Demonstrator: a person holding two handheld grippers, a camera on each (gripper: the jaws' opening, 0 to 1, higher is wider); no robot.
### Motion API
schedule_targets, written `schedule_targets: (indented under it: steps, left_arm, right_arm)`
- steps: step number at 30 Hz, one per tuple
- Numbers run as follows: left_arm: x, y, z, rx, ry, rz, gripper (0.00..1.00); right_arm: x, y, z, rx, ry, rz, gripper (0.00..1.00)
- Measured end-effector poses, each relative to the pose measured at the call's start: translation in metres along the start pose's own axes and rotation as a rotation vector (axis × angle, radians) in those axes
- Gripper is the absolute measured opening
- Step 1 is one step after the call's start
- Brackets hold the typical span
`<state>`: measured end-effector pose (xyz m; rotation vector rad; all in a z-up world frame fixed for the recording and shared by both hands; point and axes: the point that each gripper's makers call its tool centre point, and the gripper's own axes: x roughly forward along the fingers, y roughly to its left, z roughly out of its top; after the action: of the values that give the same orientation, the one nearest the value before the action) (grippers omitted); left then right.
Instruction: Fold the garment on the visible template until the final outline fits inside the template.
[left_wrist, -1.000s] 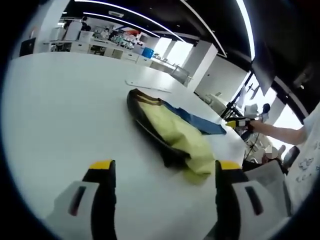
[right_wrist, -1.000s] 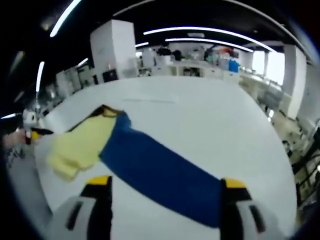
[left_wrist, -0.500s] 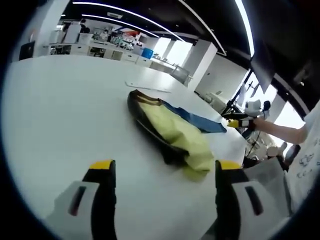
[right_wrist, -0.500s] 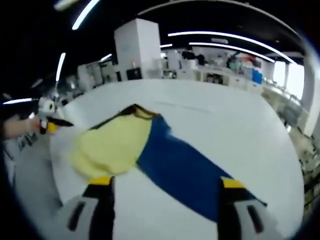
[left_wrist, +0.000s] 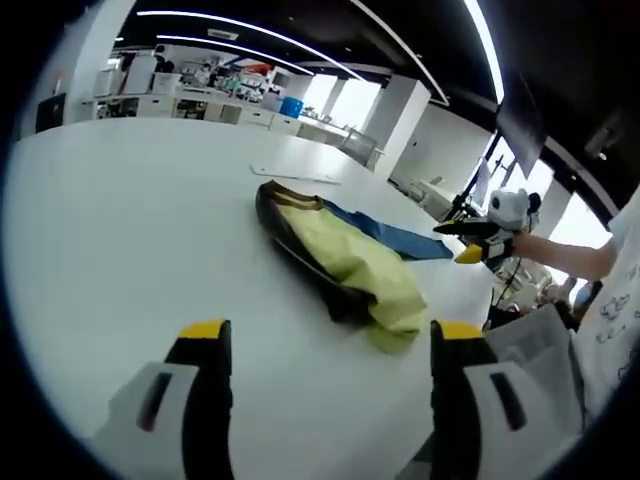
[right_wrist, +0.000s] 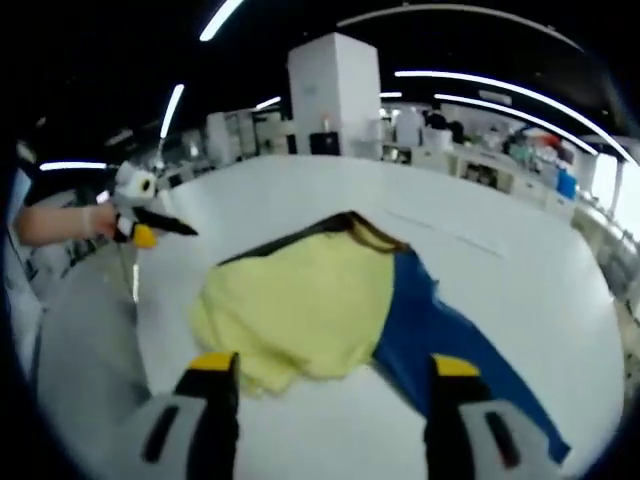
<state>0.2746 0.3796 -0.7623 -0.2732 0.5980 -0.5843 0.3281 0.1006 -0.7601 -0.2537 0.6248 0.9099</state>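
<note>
While hovering over the wide white table (left_wrist: 120, 230), left gripper (left_wrist: 325, 345) with black yellow-tipped jaws spread apart, nothing between them; right gripper (right_wrist: 325, 375) likewise agape and empty. Beyond both, crumpled yellow, blue and black fabric garment (left_wrist: 340, 255) (right_wrist: 330, 300) lying on that table, apart from either pair of jaws.

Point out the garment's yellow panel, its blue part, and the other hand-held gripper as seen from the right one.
yellow panel (right_wrist: 300, 305), right gripper view, middle of the yellow cloth.
blue part (right_wrist: 440, 335), right gripper view, along the blue strip.
left hand-held gripper (right_wrist: 160, 226), right gripper view, between its dark tips.
</note>
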Motion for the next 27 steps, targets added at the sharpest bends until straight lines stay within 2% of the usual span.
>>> schedule_targets:
  steps: [4, 7, 10, 13, 19, 21, 27]
  left_arm:
    - [-0.002, 0.001, -0.003, -0.004, -0.004, 0.002, 0.79]
    - [-0.004, 0.001, -0.004, -0.01, -0.01, 0.003, 0.79]
    - [-0.006, 0.0, -0.006, -0.017, -0.016, 0.006, 0.79]
    - [-0.007, 0.0, -0.008, -0.019, -0.016, 0.007, 0.79]
    - [-0.01, 0.001, -0.01, -0.033, -0.027, 0.016, 0.79]
    - [-0.011, 0.001, -0.011, -0.039, -0.03, 0.017, 0.79]
    - [-0.013, 0.005, -0.013, -0.045, -0.032, 0.022, 0.79]
  right_arm:
    - [0.014, 0.029, 0.008, -0.132, 0.018, 0.046, 0.71]
    - [0.025, 0.05, 0.012, -0.154, 0.016, 0.074, 0.67]
    - [0.038, 0.07, 0.014, -0.255, 0.032, 0.094, 0.64]
    - [0.05, 0.086, 0.014, -0.295, 0.04, 0.129, 0.62]
    - [0.063, 0.109, 0.017, -0.365, 0.047, 0.153, 0.59]
    - [0.066, 0.113, 0.014, -0.459, 0.069, 0.147, 0.58]
    - [0.073, 0.133, 0.012, -0.626, 0.081, 0.143, 0.54]
